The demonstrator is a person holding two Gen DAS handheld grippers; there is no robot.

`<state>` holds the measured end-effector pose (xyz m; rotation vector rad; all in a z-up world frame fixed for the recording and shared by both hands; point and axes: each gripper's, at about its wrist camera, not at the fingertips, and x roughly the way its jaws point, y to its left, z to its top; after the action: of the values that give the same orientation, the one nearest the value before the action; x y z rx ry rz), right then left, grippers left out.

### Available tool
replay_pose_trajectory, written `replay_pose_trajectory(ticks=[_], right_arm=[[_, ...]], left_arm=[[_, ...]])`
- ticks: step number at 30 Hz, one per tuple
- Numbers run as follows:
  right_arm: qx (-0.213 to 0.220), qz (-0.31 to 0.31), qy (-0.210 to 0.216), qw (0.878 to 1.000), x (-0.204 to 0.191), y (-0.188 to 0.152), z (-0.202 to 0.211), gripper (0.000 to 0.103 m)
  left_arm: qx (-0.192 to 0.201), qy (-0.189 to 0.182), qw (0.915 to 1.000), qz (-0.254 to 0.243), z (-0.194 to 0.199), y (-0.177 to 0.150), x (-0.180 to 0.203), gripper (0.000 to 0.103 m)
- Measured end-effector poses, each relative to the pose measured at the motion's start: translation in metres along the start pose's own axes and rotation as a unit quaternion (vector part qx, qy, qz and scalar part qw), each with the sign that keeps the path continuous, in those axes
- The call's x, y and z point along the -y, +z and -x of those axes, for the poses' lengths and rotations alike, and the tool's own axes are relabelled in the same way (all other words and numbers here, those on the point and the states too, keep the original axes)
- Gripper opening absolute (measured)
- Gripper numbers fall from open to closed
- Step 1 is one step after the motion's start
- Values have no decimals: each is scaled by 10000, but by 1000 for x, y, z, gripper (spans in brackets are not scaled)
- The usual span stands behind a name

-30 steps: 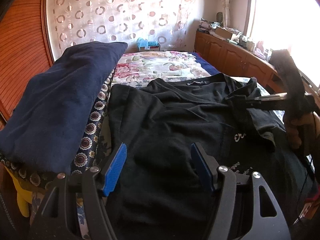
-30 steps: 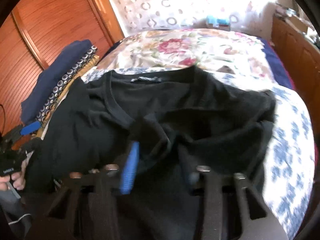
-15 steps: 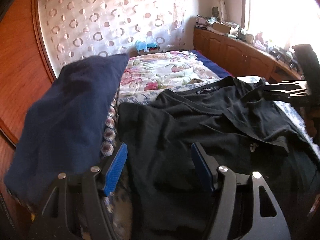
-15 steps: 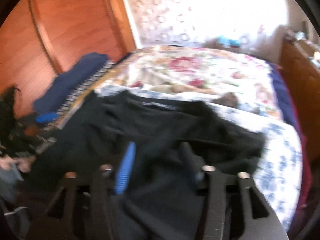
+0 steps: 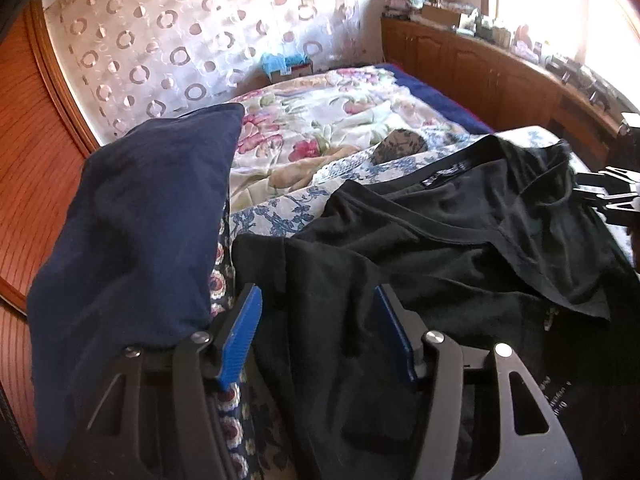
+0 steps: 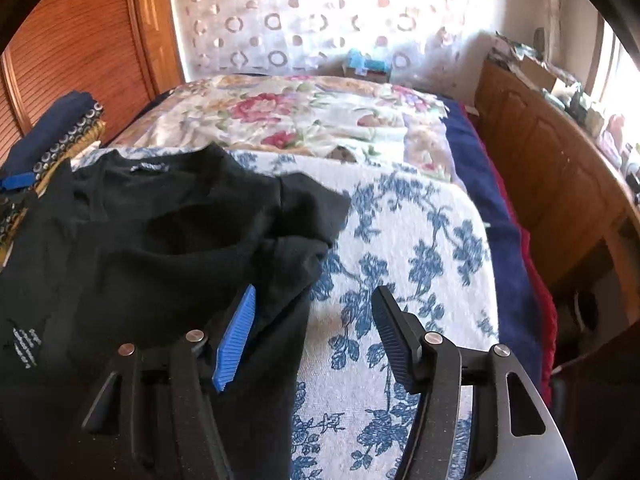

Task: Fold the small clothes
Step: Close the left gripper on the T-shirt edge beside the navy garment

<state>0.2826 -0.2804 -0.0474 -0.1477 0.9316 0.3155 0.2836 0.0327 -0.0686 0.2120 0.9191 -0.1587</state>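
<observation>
Left wrist view: the black T-shirt (image 5: 400,264) lies spread on the bed (image 5: 280,208), a sleeve folded inward; left gripper (image 5: 318,328) closing, ungripped, over its edge; right gripper (image 6: 312,332) opening, released, beside the fold

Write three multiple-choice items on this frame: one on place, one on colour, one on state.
1. Where does the black T-shirt lie?
A. on the blue-flowered cloth
B. on the wooden cabinet
C. on the floor

2. What colour is the folded cloth beside the shirt?
A. red
B. navy
C. white

3. What is the right gripper gripping?
A. a sleeve
B. a pillow
C. nothing

Answers: 1 A, the shirt rests on that cloth; 2 B, it is dark blue; 3 C, its opening jaws pinch nothing.
</observation>
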Motion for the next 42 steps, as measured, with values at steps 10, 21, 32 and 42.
replay_pose_trajectory(ticks=[10,21,32,42], right_arm=[[80,-58,100,9999,2,-7,1,69],[83,-65,105,9999,-1,-6,0,70],[89,-68,112,9999,-1,-7,1,70],[108,-128,189,9997,0,-6,1,70]], left_arm=[[-385,464,9975,-380,-23,6,8,46],[-543,542,9965,-323,-32,-4,4,35],[-103,239,9996,-98,-8,-2,-2,0],[684,-57,9976,10,61,3,-8,0]])
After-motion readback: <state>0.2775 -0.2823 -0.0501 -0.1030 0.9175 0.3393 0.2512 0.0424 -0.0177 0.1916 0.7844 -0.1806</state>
